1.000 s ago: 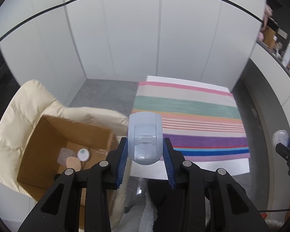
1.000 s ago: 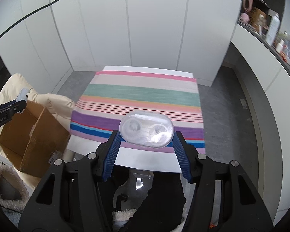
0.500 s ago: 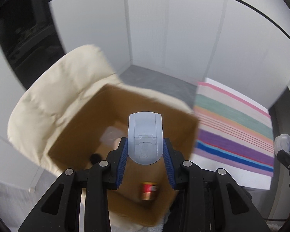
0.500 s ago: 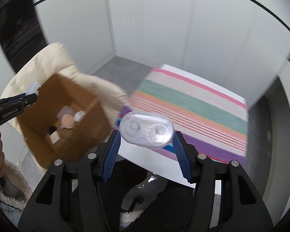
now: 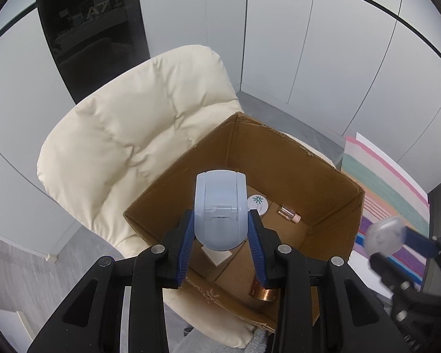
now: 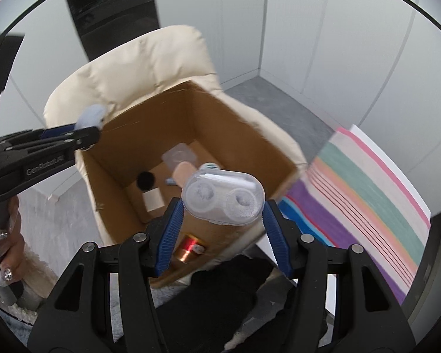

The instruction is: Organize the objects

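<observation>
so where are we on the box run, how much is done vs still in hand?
Done: the cardboard box on the cream chair already holds a white round lid, a small vial and a copper spool.
In hand: the left gripper clamps a pale blue case over the box; the right gripper holds a clear lens case.
Left: release both.

The left gripper is black with blue pads; the case between them is pale blue. The right gripper matches, around a clear lens case. The cardboard box is brown, the chair cream. The cloth is striped pink, green, peach, purple and blue. The spool is copper.
</observation>
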### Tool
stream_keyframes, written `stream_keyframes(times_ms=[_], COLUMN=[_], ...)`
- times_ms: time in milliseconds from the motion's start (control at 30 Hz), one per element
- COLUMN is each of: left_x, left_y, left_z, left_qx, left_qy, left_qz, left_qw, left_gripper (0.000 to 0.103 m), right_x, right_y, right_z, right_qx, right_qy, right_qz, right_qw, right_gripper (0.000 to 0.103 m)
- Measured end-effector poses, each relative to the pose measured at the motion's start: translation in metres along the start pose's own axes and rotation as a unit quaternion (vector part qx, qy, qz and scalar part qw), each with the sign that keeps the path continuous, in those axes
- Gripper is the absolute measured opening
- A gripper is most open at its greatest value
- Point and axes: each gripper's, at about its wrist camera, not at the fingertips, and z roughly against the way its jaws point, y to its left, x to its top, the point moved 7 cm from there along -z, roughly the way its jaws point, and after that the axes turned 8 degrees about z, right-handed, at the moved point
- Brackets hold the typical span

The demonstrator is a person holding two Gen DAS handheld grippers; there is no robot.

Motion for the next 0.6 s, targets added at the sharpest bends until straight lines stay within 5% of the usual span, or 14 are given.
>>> stream_keyframes(times_ms=[200, 233, 267, 333, 600], left_x=[-0.001, -0.001, 0.000, 0.000, -0.002], left_y=[-0.004, -0.006, -0.006, -0.006, -0.015], left_z=[-0.001, 0.000, 0.001, 0.005, 0.012], left_qx=[-0.017, -0.022, -0.022, -0.025, -0.043], left_qy=[0.001, 0.000, 0.001, -0.001, -0.008], left_qz=[-0.004, -0.005, -0.005, 0.001, -0.005], left_qw=[0.9999, 0.9998, 0.9998, 0.9997, 0.9990], left_gripper=[0.041, 0.058, 0.081, 0.100, 0.100], right_x=[0.004, 0.004, 0.004, 0.002, -0.002], right_y=[0.014, 0.013, 0.011, 0.003, -0.018], right_z=[-0.010, -0.010, -0.011, -0.012, -0.009], right_qx=[0.010, 0.013, 0.013, 0.007, -0.006], right_qy=[0.003, 0.002, 0.005, 0.008, 0.011], right_qz=[0.005, 0.002, -0.004, -0.019, -0.061], right_qw=[1.000, 1.000, 1.000, 1.000, 0.998], right_gripper=[0.060, 0.066, 0.083, 0.101, 0.102])
